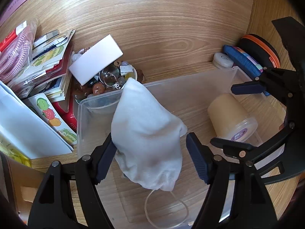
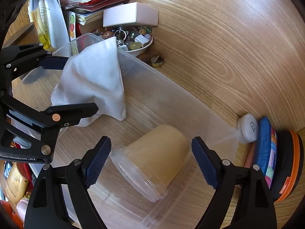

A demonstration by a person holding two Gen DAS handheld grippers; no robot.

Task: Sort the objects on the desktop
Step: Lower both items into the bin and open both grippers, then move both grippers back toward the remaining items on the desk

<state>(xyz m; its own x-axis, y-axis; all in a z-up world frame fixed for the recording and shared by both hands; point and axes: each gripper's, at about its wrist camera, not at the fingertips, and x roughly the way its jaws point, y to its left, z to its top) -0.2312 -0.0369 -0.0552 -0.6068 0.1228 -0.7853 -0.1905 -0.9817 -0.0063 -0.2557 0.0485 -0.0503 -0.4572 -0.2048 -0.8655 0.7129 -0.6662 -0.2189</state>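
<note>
Left gripper (image 1: 150, 154): jaws spread, with the soft white cloth drawstring pouch (image 1: 146, 133) between them. The left pad (image 1: 106, 152) touches or nearly touches the cloth; the right pad stands apart from it, so no pinch is evident. The pouch lies inside the clear rectangular plastic bin (image 1: 82, 118), its upper corner leaning on the far wall and its cord loop trailing toward the camera.

Right gripper (image 2: 150, 164): jaws spread, astride but not touching the beige lidded cylindrical plastic tub (image 2: 154, 158). The tub lies on its side in the same bin, long axis running diagonally from the lid, nearest the camera, away to the upper right. It sits directly ahead of the jaws, which straddle its width.

Judgement: each hand is nearest the item between its own fingers. Both items appear already deposited in the bin, so release looks complete or nearly so.

Beyond the bin: a bowl of small trinkets (image 2: 137, 43) under a white rectangular box (image 2: 131, 17), a stack of papers and sticker sheets (image 1: 49, 72), and round discs (image 2: 270, 152) leaning at the wooden desk's (image 2: 219, 47) edge.
</note>
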